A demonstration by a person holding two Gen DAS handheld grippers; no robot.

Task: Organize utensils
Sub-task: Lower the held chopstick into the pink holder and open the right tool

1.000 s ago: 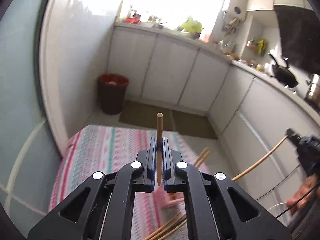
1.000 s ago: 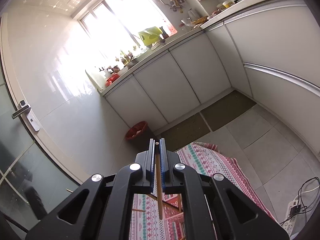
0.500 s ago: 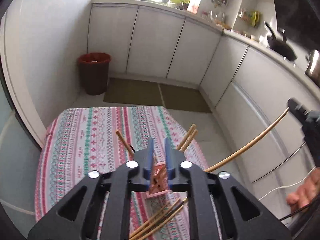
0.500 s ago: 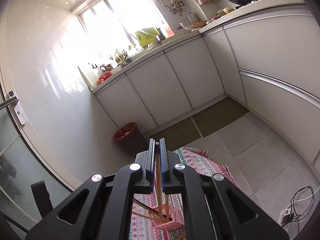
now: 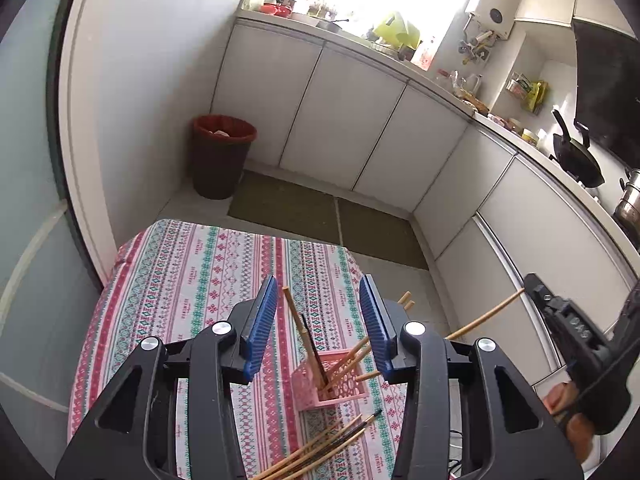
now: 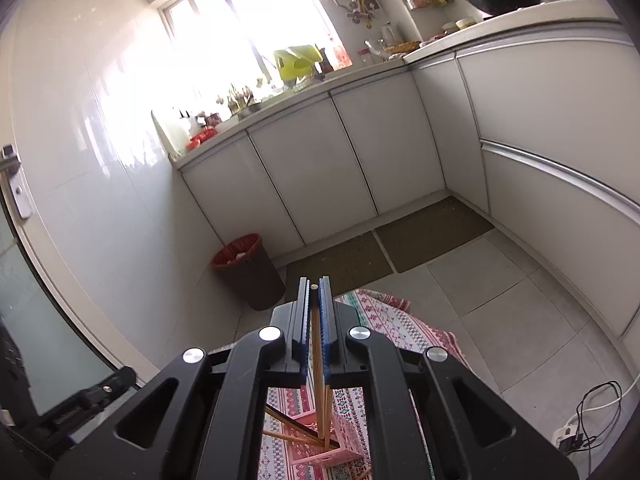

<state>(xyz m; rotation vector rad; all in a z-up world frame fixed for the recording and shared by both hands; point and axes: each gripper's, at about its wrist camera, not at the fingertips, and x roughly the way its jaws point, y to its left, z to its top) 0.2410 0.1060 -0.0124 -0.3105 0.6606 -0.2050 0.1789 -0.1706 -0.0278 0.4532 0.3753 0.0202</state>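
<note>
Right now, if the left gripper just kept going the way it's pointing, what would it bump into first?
Probably the chopsticks standing in the pink basket: they rise between the open left gripper fingers. Depth is unclear; otherwise, the striped tablecloth beyond.

Both grippers look like matt black plastic with shiny round metal screws; the left gripper [image 5: 318, 322] has ribbed blue rubbery pads [image 5: 262, 322]. The right gripper [image 6: 315, 334] pinches a smooth, pale wooden chopstick [image 6: 318, 376]. A woven tablecloth [image 5: 192, 276], patterned in pink, teal and white, covers the table. Near its right edge stands a pink plastic basket [image 5: 334, 380] with a lattice wall, holding more wooden chopsticks [image 5: 298, 320]. Loose chopsticks [image 5: 324, 450] at the near edge look lacquered, some dark-tipped. Cabinet doors [image 5: 348, 120] are glossy white. The floor mat [image 5: 332, 220] looks coarse and fibrous. The bin [image 5: 220, 156] is dark matt plastic.
</note>
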